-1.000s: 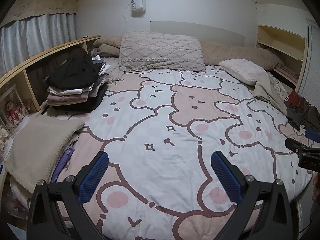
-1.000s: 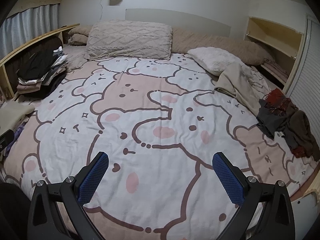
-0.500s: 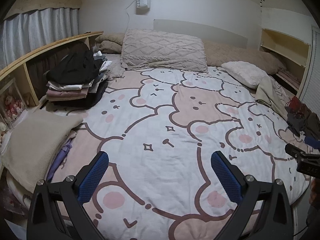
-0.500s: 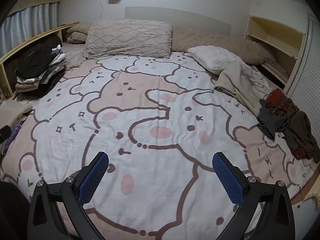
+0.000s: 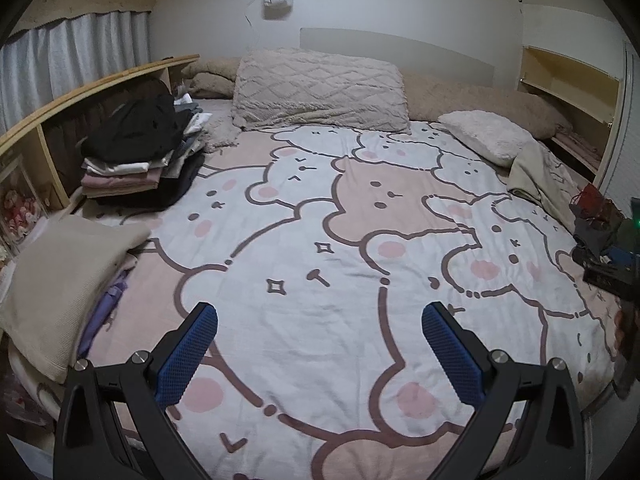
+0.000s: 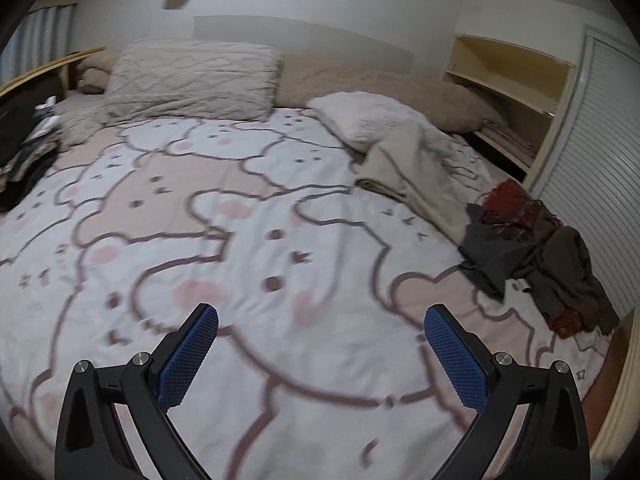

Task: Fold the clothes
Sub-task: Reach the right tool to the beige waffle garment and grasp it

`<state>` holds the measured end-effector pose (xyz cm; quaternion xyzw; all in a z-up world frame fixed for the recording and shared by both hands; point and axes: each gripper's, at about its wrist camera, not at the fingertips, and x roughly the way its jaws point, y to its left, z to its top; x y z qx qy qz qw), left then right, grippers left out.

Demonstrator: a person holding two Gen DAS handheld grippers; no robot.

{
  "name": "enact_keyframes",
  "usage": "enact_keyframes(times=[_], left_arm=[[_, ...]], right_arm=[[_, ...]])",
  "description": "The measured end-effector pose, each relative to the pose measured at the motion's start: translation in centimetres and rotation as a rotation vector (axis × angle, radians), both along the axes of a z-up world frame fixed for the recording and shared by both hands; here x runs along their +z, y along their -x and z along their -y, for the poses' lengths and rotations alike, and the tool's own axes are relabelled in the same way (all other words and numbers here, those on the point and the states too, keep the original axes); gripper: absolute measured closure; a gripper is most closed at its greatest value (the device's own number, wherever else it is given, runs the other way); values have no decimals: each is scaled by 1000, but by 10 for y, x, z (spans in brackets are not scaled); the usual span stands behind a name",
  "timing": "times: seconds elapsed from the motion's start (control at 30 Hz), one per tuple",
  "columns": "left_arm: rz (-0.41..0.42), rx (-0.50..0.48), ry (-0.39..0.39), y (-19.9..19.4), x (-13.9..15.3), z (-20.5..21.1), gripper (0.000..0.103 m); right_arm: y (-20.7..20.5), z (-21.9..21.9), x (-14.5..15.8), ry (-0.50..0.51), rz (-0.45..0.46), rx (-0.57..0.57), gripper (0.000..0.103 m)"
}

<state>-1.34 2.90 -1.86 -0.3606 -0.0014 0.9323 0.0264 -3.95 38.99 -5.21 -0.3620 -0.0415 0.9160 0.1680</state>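
My left gripper (image 5: 320, 320) is open and empty above the bear-print bedspread (image 5: 340, 248). My right gripper (image 6: 322, 322) is open and empty too, and shows at the right edge of the left wrist view (image 5: 612, 264). A heap of unfolded dark grey, brown and red clothes (image 6: 536, 248) lies at the bed's right edge, ahead and right of the right gripper. A beige garment (image 6: 412, 172) lies crumpled beyond it. A stack of folded clothes (image 5: 136, 160) with a black piece on top sits at the far left. A folded beige piece (image 5: 60, 276) lies near left.
Pillows (image 5: 320, 88) line the headboard, with a small fluffy cushion (image 5: 488, 136) to the right. A wooden shelf (image 5: 80, 96) runs along the left side. A slatted door (image 6: 592, 200) and an open shelf (image 6: 512, 92) stand on the right.
The right gripper has swung to the right toward the heap of dark clothes, and its view is blurred. The left gripper has drawn back slightly. Both stay open.
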Motion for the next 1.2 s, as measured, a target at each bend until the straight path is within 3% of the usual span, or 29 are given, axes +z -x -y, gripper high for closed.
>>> enact_keyframes(times=[0.23,0.47,0.6,0.73,1.07,1.2], left_arm=[[-5,-10,-18,12,0,-11,0],[20,-88,-49,28,-8,-24,0],[57,-105,-73,38,-11,-31,0],[41,-112,-49,42,-8,-40,0],[47,-130,17,52,-9,-56,0],[29,-104,37,55,-6,-55,0]], right_arm=[[40,-73,-8,-35,-11,-114,13],[94,-152,-30,-91,37,-265,36],[134,-184,-50,-182,96,-326,37],[174,-217,-71,-273,154,-387,37],[240,-223,-111,-489,210,-371,38],[262,-217,-113,-634,185,-386,56]])
